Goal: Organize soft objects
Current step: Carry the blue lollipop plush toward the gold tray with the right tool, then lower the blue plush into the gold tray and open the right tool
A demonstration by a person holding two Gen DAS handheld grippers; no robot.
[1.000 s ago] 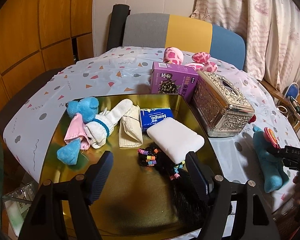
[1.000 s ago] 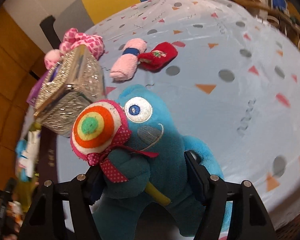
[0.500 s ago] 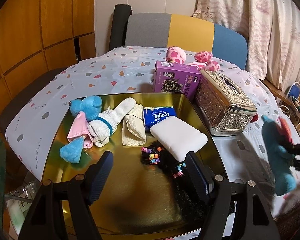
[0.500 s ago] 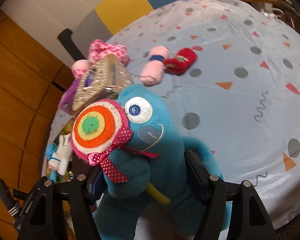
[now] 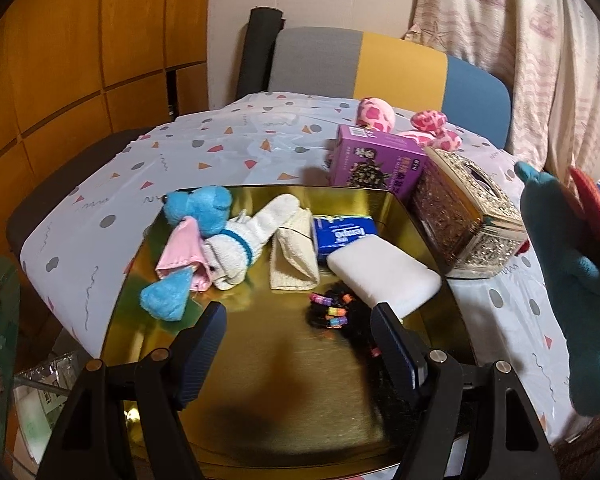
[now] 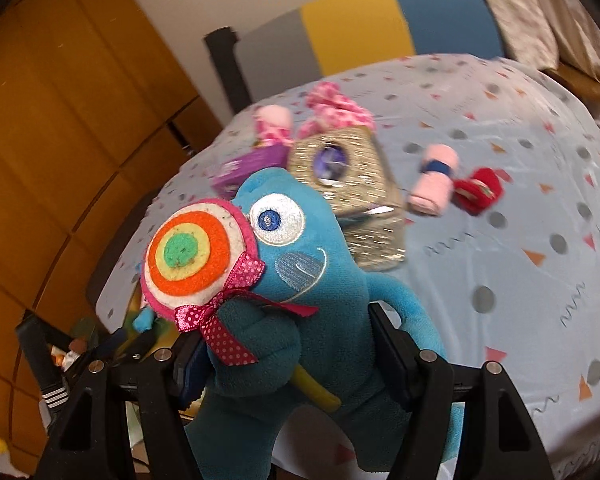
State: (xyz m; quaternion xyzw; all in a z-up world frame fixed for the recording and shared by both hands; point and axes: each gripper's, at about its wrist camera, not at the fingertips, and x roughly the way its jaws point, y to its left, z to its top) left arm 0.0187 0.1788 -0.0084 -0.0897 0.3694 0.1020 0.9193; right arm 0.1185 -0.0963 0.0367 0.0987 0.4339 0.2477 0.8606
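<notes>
My right gripper [image 6: 288,356] is shut on a teal plush monster [image 6: 300,280] with a felt lollipop, held in the air above the table; it also shows at the right of the left wrist view [image 5: 572,264]. My left gripper [image 5: 300,344] is open and empty, hovering over the near part of a gold tray [image 5: 268,392]. In the tray lie a blue plush [image 5: 200,212], a white sock [image 5: 244,236], a beige cloth [image 5: 292,256], a tissue pack [image 5: 340,232], a white sponge [image 5: 384,272] and black hair ties [image 5: 336,312].
A silver tissue box [image 5: 464,220] and a purple box [image 5: 376,164] stand behind the tray, with a pink spotted plush [image 5: 380,112] beyond. A pink roll [image 6: 434,188] and a red item [image 6: 480,188] lie on the tablecloth. A chair stands behind the table.
My right gripper has lifted the teal plush off the table and carried it up and left toward the tray. My left gripper has stayed over the tray.
</notes>
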